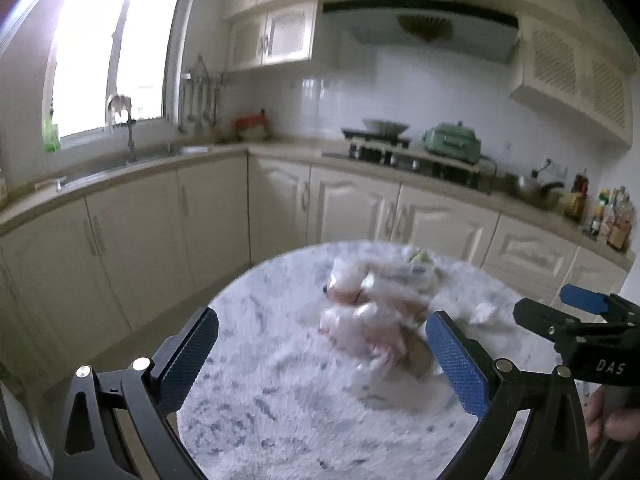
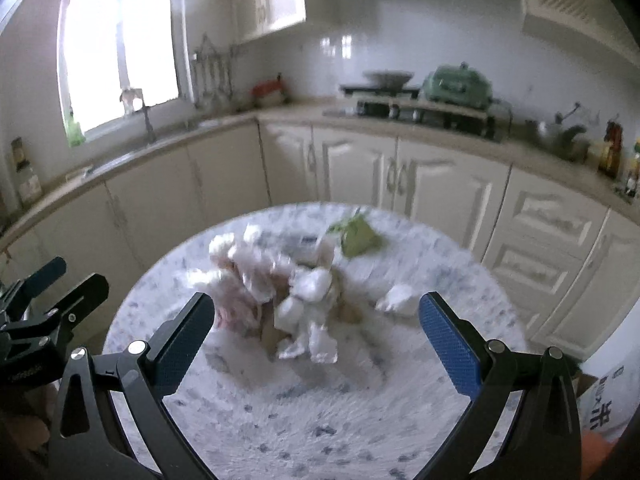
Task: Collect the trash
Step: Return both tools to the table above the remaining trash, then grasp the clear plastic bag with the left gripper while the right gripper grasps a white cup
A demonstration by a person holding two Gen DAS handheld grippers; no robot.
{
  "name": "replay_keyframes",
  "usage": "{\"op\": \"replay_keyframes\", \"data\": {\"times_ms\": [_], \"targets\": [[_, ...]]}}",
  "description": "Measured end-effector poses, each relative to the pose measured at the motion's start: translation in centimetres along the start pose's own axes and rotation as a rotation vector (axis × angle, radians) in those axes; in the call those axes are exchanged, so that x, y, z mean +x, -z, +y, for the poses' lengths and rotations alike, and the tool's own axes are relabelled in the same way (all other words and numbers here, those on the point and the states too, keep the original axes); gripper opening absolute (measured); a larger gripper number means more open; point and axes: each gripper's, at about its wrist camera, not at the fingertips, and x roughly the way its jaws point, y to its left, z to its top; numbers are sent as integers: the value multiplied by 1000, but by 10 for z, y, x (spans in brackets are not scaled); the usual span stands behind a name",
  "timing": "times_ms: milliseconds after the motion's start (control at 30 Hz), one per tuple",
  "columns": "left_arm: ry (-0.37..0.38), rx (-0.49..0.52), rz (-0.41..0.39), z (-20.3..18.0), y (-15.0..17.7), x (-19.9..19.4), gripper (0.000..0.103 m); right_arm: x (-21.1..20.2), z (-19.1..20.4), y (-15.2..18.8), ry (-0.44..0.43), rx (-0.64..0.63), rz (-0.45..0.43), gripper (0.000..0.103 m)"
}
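Note:
A heap of trash (image 1: 372, 312) lies on a round marble table (image 1: 288, 420): crumpled white plastic wrappers, pinkish scraps and brown cardboard. In the right wrist view the same heap (image 2: 280, 300) has a green crumpled piece (image 2: 358, 236) behind it and a small white scrap (image 2: 396, 298) to its right. My left gripper (image 1: 324, 356) is open, held low over the near side of the table, the heap just ahead of its right finger. My right gripper (image 2: 316, 340) is open too, with the heap just beyond its fingers. The right gripper (image 1: 576, 320) shows at the right edge of the left wrist view.
Cream kitchen cabinets (image 1: 352, 204) and an L-shaped counter run behind the table, with a sink (image 1: 132, 160), a stove (image 1: 380, 144), a green appliance (image 1: 452, 144) and bottles (image 1: 608, 212). A printed white bag (image 2: 604, 404) sits low right of the table. Both views are motion-blurred.

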Motion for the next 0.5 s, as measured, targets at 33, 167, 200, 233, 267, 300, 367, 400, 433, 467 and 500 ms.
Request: {"op": "replay_keyframes", "data": {"times_ms": [33,167,200,233,267,300,367,400,433,467,500], "targets": [[1,0,19,-1,3,8,102,10,1,4,9,-6,25,103],[7,-10,25,-2,-1,42,102,38,-5,14,9,12,98,103],[16,-11,39,-2,-12,54,102,46,-8,17,10,22,120,103],[23,-9,53,-2,-16,63,102,49,-10,18,13,27,130,103],[28,-4,67,-2,-19,75,102,56,-13,20,20,33,145,103],[31,2,80,1,-24,87,102,61,-16,22,25,37,157,103],[42,13,100,10,-27,106,102,68,-19,24,29,42,172,103],[52,18,117,10,-27,114,102,72,-21,25,30,43,180,103],[63,19,131,10,-28,121,102,74,-22,25,30,44,185,103],[72,15,152,8,-29,132,102,77,-23,25,31,46,191,103],[76,9,168,9,-29,143,102,81,-25,25,33,47,199,103]]}}
